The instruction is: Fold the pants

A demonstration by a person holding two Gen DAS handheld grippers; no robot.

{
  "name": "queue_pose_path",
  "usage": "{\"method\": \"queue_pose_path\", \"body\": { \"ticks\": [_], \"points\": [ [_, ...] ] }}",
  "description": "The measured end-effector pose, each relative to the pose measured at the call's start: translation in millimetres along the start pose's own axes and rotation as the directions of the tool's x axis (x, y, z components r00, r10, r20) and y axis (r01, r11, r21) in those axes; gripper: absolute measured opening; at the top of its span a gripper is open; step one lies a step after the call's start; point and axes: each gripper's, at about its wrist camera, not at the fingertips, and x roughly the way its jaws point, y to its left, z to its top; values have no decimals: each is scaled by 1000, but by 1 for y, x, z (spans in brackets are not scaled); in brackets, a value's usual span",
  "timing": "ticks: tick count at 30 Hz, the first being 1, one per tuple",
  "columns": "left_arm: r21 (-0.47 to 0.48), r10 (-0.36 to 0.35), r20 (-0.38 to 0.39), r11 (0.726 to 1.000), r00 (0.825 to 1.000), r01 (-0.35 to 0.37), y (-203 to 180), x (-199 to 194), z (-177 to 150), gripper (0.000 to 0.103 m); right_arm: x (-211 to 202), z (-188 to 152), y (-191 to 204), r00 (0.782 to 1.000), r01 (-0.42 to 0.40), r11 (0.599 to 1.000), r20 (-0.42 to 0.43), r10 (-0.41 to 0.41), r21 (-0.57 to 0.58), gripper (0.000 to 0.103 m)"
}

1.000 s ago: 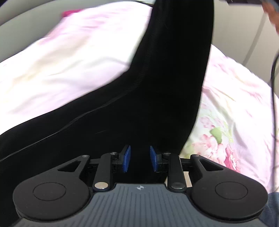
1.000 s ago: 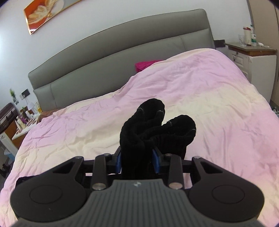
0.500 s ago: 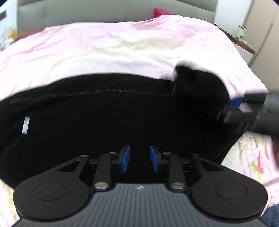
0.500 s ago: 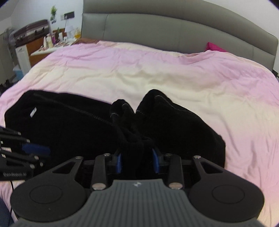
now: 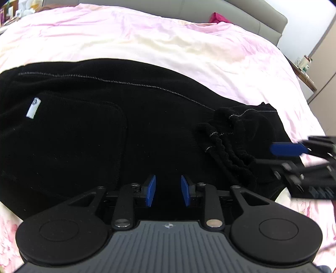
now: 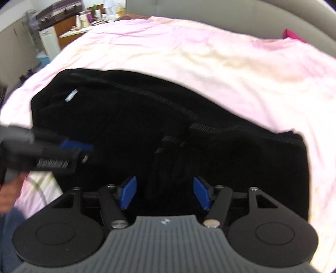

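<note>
The black pants (image 5: 105, 126) lie folded across the pink duvet, a white tag (image 5: 33, 108) near their left end. Their bunched cuffs (image 5: 231, 134) rest on top at the right. My left gripper (image 5: 168, 190) sits at the pants' near edge, its narrow gap filled with black cloth, shut on it. My right gripper (image 6: 164, 193) hovers low over the pants (image 6: 210, 147); its jaws are opening, and the cuff bundle lies between the pads without touching them. Each gripper shows blurred in the other's view: the right gripper (image 5: 294, 151) and the left gripper (image 6: 69, 149).
The pink and cream duvet (image 5: 189, 42) covers the bed up to a grey headboard (image 5: 262, 23), with a magenta cloth (image 5: 218, 17) beside it. A nightstand (image 5: 304, 65) stands on the right, a cluttered dresser (image 6: 69, 27) on the left. A person's hand (image 6: 8, 195) holds the left gripper.
Both grippers swung down and brought the pants flat onto the duvet, legs doubled over. The right jaws, shut on the cuffs before, have spread apart. The left jaws look unchanged.
</note>
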Motion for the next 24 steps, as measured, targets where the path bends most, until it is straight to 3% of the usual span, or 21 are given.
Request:
{"method": "queue_pose_path", "body": {
  "ticks": [2,4,5,6,9,11,15,17,20,24],
  "points": [
    [-3,-8,0,1000,1000,8,0,0,-1,33,23,10,-9,998,34,999,-59,-32,31,49],
    [-11,-11,-2,1000,1000,11,1,-1,-1,33,49,10,-21,993,21,993,-121,-6,116,45],
    [-17,-18,-5,1000,1000,18,3,-1,0,33,59,7,-26,990,17,988,-140,4,153,33],
    [-24,-33,-8,999,999,32,4,-1,0,33,68,1,-32,989,13,979,-147,17,203,28],
    [-52,-92,-7,994,996,91,9,-1,4,33,68,-12,-44,990,-62,957,-101,94,283,21],
    [-83,-147,-4,986,989,146,8,2,8,40,53,-16,-45,990,-98,952,-69,123,291,18],
    [-125,-242,14,962,970,242,-2,13,16,62,25,-16,-33,980,-182,955,-39,196,233,18],
    [-128,-249,-3,961,968,247,-11,25,21,66,28,-21,-25,983,-163,969,-47,175,188,18],
    [-133,-230,-5,965,973,227,-21,42,27,77,52,-23,-33,982,-168,957,-48,184,236,18],
    [-133,-210,-24,970,977,205,-32,67,34,76,58,-34,-35,982,-178,956,-22,188,235,24]
  ]
}}
